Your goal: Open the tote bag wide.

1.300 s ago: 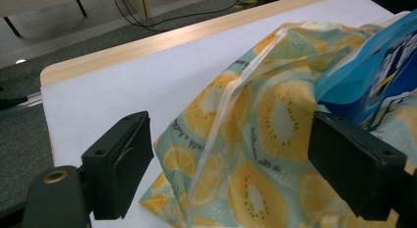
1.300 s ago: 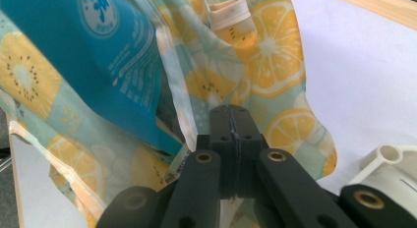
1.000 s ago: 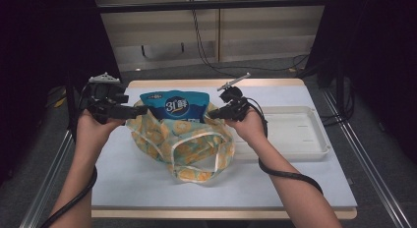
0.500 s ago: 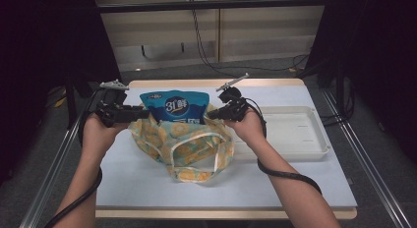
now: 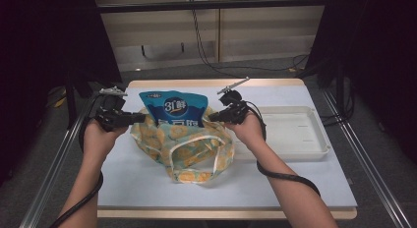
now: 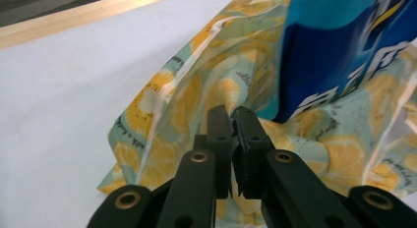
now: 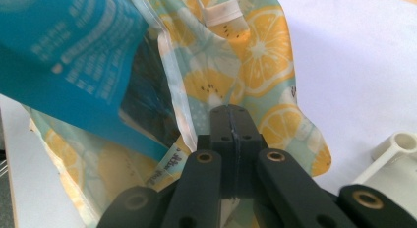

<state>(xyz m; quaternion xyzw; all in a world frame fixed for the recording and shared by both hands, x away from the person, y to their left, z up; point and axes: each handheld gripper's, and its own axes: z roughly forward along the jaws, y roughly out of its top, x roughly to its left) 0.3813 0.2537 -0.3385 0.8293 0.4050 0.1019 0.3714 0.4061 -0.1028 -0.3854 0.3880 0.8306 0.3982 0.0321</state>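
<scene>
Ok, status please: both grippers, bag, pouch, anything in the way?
Left gripper shut on bag, left rim. Right gripper shut on right rim. Blue pouch half inside, upright. Tray apart at right, not in the way.

The left hand-held gripper (image 5: 140, 118) has come in from about nine o'clock to the near-left edge of the lemon-printed fabric tote bag (image 5: 189, 149), and its jaws now pinch a fold of that cloth just beside the blue plastic pouch with white lettering (image 5: 173, 110). A second ago it hung slightly farther out over the left rim of the desk (image 5: 147, 188), its grey plate higher.
</scene>
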